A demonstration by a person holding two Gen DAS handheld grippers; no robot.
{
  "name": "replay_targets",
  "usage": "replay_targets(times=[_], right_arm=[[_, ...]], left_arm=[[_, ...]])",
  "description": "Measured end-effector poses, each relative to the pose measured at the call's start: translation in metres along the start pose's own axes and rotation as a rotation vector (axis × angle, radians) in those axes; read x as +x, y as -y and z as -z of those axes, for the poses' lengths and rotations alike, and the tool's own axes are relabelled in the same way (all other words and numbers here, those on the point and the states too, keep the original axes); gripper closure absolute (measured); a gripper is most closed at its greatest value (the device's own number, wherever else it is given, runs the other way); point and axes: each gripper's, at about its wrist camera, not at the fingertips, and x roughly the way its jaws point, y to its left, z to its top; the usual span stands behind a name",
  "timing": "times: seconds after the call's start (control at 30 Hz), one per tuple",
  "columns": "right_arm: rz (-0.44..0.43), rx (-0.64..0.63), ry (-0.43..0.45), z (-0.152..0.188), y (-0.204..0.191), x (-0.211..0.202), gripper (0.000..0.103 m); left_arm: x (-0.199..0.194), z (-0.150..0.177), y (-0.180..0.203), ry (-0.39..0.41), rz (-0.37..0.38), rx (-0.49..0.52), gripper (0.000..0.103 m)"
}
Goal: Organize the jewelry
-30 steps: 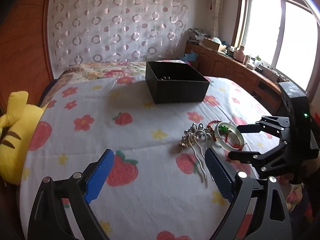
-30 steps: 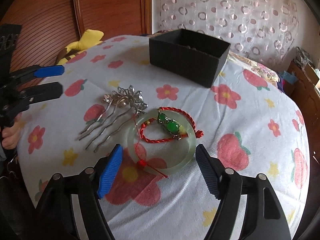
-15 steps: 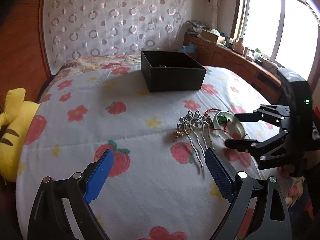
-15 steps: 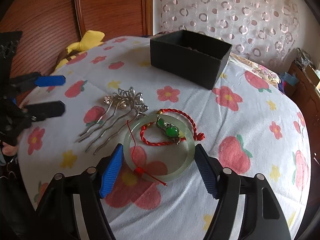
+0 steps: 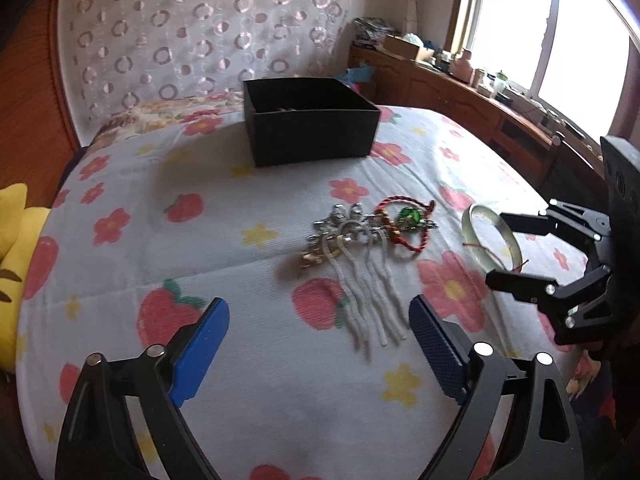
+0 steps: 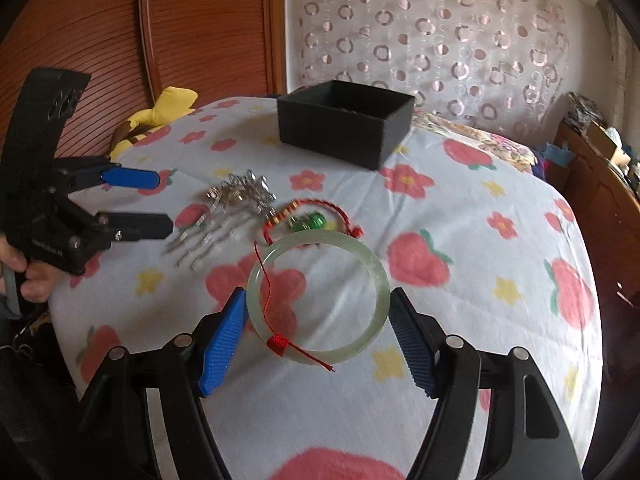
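Beside bangle (image 6: 318, 295), hairpin (image 5: 360, 268) prongs cameraward (left)

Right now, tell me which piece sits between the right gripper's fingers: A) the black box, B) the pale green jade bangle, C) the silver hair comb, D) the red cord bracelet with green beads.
B: in the right wrist view the pale green jade bangle lies between the right gripper fingers, while the silver hair comb and the red cord bracelet lie farther out toward the black box.
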Motion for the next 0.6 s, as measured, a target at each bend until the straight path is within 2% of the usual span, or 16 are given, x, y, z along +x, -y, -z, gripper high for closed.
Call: replay_targets(times=[0.1, 0.23, 0.3, 0.6], right_arm=[[-0.002, 0.019, 0.008, 0.004, 0.004, -0.004, 0.029], [0.001, 0.032, 0.015, 0.005, 0.006, -0.003, 0.029], [0.011, 0.031, 0.023, 0.006, 0.005, -0.004, 0.029], [-0.002, 0.088, 0.038, 0.008, 0.015, -0.005, 0.029]], left_arm=[[0.006, -0.004, 0.007, -0.021, 0.028, -0.001, 0.036], [0.017, -0.011, 0.014, -0.047, 0.045, 0.002, 0.046], [0.022, -0.013, 0.017, -0.066, 0.047, -0.001, 0.056], [0.037, -0.024, 0.032, -0.096, -0.006, 0.056, 0.057]])
